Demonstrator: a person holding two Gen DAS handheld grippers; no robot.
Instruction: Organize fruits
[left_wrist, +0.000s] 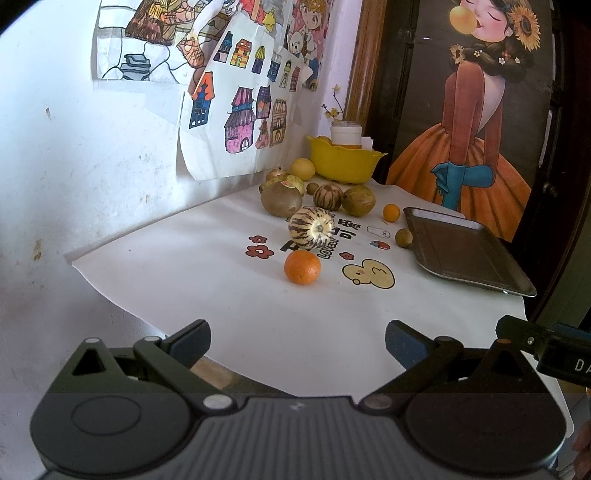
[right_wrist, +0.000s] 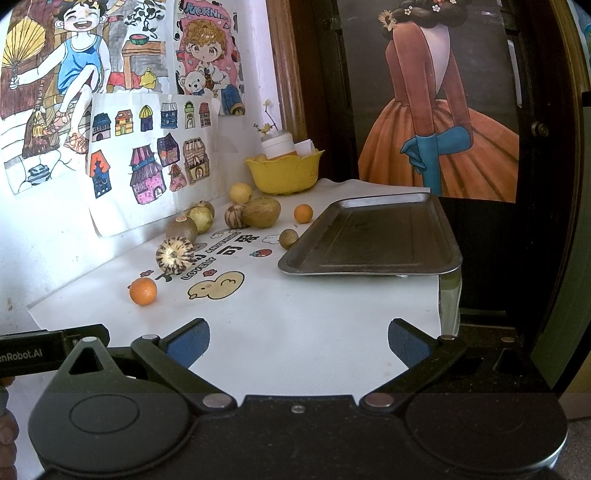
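1. My left gripper (left_wrist: 297, 345) stood at the lower centre of the left wrist view, jaws spread wide, nothing between them.
2. My right gripper (right_wrist: 298, 345) stood at the lower centre of the right wrist view, jaws equally wide and empty, above the near edge of the white tablecloth (right_wrist: 295, 314).
3. The metal tray (right_wrist: 373, 236) lay flat at centre right of the right wrist view, with no fruit on it. Its long axis ran from the near edge of the cloth toward the back wall.
4. The orange (left_wrist: 302, 267) sat alone at centre frame in the left wrist view, nearest to me.
5. The striped melon (left_wrist: 312, 226) lay just beyond the orange, on its side, stem end pointing toward the camera.
6. The remaining fruits clustered further back, near the yellow bowl (left_wrist: 341, 158) at upper centre.
7. A small orange (left_wrist: 390, 212) and a small brown fruit (left_wrist: 403, 237) sat just left of the tray.
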